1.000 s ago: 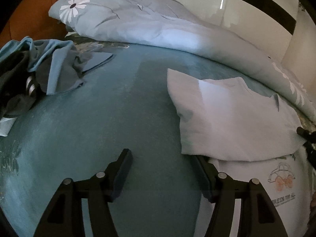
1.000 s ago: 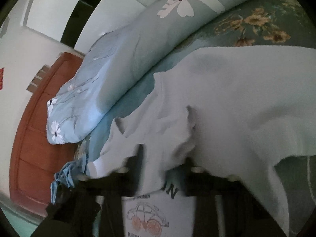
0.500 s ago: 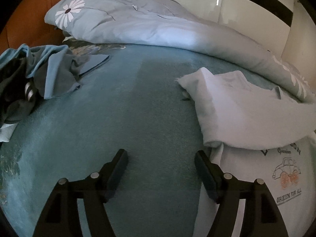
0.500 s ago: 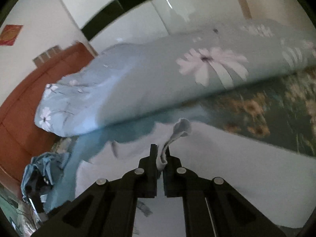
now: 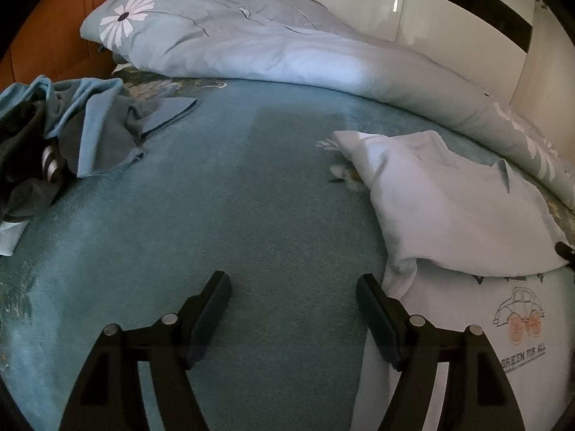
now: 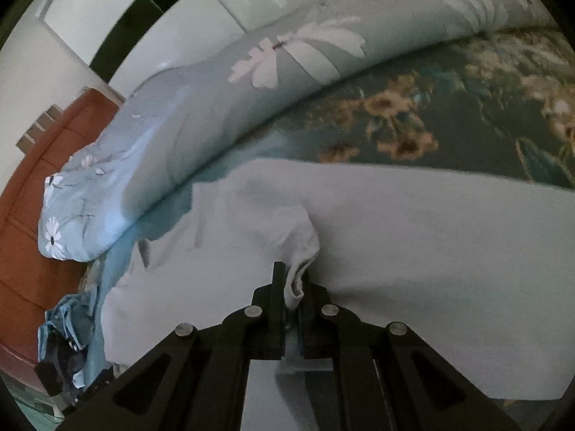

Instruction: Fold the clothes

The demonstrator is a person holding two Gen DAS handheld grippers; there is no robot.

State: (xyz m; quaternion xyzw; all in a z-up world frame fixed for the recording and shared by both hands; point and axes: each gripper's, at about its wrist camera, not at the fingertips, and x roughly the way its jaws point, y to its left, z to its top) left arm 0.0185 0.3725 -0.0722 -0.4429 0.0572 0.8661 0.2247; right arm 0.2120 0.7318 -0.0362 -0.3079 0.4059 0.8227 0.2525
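A white T-shirt [image 5: 456,215] with a small car print lies on the teal bed cover [image 5: 251,197], its upper part folded down over the printed front. My left gripper [image 5: 293,294] hangs open over bare cover just left of the shirt's edge, its right finger [image 5: 377,319] beside the cloth. In the right wrist view the same white T-shirt [image 6: 413,237] spreads wide, and my right gripper [image 6: 293,280] is shut on a bunched fold of its fabric. The tip of the right gripper [image 5: 566,251] shows at the right edge of the left wrist view.
A rolled blue duvet [image 5: 287,46] with white daisies runs along the far side of the bed. A heap of blue and dark clothes [image 5: 72,133] lies at the left. An orange-brown wooden headboard [image 6: 32,251] and a white wall [image 5: 449,10] stand behind.
The right gripper, shut on the shirt cloth, has come down lower over the shirt. The folded part has settled flatter over the printed front. The left gripper stayed open, barely shifting.
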